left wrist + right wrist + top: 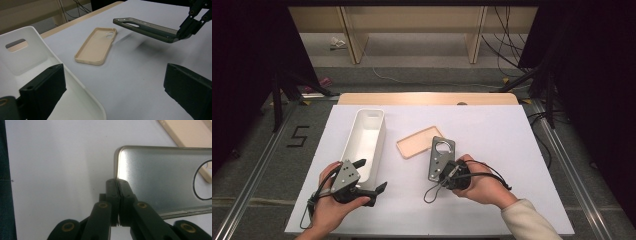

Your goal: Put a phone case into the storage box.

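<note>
White table (492, 210): right gripper (117, 202) pinches grey phone case (441, 157) by its corner, lifted clear; left gripper (371, 176) spread beside white bin (362, 147), likely the destination.

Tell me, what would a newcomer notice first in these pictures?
The right gripper pinches a grey translucent phone case by its edge, lifted above the white table. A beige phone case lies beside a long white plastic bin, near the open left gripper.
</note>
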The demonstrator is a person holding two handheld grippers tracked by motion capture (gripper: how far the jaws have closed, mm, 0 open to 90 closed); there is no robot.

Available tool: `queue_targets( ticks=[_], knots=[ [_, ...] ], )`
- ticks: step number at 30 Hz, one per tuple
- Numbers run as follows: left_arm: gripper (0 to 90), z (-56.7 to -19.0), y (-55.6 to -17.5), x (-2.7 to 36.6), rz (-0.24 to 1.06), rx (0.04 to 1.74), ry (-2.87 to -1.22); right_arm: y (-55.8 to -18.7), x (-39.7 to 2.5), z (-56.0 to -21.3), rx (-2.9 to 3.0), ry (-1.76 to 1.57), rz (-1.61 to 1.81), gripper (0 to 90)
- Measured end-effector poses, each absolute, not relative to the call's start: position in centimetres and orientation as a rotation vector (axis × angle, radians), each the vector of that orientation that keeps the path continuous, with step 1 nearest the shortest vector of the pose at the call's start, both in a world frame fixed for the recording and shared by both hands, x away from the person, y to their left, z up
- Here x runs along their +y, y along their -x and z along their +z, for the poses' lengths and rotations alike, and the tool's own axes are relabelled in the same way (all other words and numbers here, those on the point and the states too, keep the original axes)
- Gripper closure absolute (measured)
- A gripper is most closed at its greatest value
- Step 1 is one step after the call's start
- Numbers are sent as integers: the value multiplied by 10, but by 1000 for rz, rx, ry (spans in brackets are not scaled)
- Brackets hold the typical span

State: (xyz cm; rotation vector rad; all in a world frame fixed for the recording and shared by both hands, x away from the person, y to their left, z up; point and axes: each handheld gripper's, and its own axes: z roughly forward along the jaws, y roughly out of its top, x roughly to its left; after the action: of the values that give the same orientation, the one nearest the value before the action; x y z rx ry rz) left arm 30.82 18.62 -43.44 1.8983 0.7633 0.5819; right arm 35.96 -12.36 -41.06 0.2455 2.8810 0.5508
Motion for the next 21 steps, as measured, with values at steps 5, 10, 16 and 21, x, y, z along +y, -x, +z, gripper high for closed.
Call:
queue_targets(
  ticks=[5, 10, 16, 21],
  knots=[
    [54, -434, -309, 184, 572, 766, -1898, -357, -132, -414, 2863, -246, 619, 888],
    [93, -428, -310, 177, 540, 754, -1901, -355, -135, -417, 2861, -240, 648, 888],
    [123, -412, -317, 155, 508, 719, -1944, -351, -134, -417, 2850, -236, 670, 889],
    [146, -399, -340, 137, 469, 749, -1961, -347, -131, -415, 2841, -214, 687, 890]
  ],
)
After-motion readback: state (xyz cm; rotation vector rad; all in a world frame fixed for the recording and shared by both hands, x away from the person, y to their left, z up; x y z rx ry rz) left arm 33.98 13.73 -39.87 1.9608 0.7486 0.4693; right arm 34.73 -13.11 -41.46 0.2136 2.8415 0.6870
